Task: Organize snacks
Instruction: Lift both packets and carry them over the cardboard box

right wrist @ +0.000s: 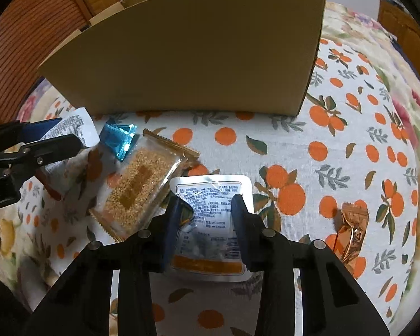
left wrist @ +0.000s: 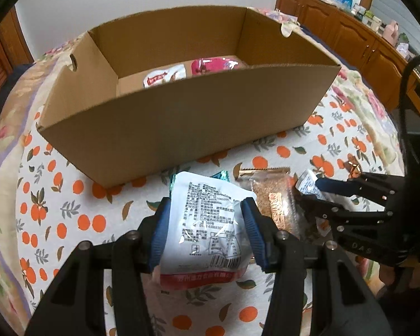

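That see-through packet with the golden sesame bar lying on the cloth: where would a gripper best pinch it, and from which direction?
Probably across the narrow width of the sesame bar packet, coming down from above. It lies flat on the tablecloth, long and slim, so the long sides give parallel faces to pinch. The end nearer the cardboard box is freer; the near end sits close to the right gripper and its white pouch.

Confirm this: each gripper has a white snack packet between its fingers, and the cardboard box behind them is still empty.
Not empty. The left wrist view shows two packets already inside the cardboard box. The rest holds: the left gripper has a white packet between its fingers, and the right gripper has another white packet.
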Tool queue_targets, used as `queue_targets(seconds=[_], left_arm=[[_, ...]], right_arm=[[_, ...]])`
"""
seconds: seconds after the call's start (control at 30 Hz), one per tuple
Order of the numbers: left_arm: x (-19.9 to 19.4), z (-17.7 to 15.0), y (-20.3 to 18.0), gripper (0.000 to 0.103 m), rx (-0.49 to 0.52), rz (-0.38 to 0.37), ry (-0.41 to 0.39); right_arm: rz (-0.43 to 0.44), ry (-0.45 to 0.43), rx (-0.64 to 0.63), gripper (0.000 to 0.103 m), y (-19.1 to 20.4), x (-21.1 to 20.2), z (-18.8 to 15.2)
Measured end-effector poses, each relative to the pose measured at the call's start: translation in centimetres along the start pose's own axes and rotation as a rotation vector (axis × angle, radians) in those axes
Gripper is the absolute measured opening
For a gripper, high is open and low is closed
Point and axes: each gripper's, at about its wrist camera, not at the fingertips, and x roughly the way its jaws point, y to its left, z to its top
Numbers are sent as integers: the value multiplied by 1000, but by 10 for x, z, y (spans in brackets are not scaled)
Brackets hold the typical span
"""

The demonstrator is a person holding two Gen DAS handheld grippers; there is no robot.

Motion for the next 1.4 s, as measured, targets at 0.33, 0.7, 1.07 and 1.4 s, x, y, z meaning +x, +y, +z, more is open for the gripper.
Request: queue_targets(seconds=[0.33, 0.7, 1.07, 1.4], left_arm=[[-18, 6, 1, 50, -12, -22, -46], [-25, 9, 1, 50, -18, -28, -63], [-29, 10, -1, 50, -20, -36, -68], [-30, 13, -1, 50, -24, -39, -74]], right_arm=[[27, -29, 28, 30, -15, -15, 0], [29, -47, 20, 0, -12, -22, 4], [17, -45, 107, 68, -25, -19, 1], [-115, 13, 4, 65, -3, 6, -1]])
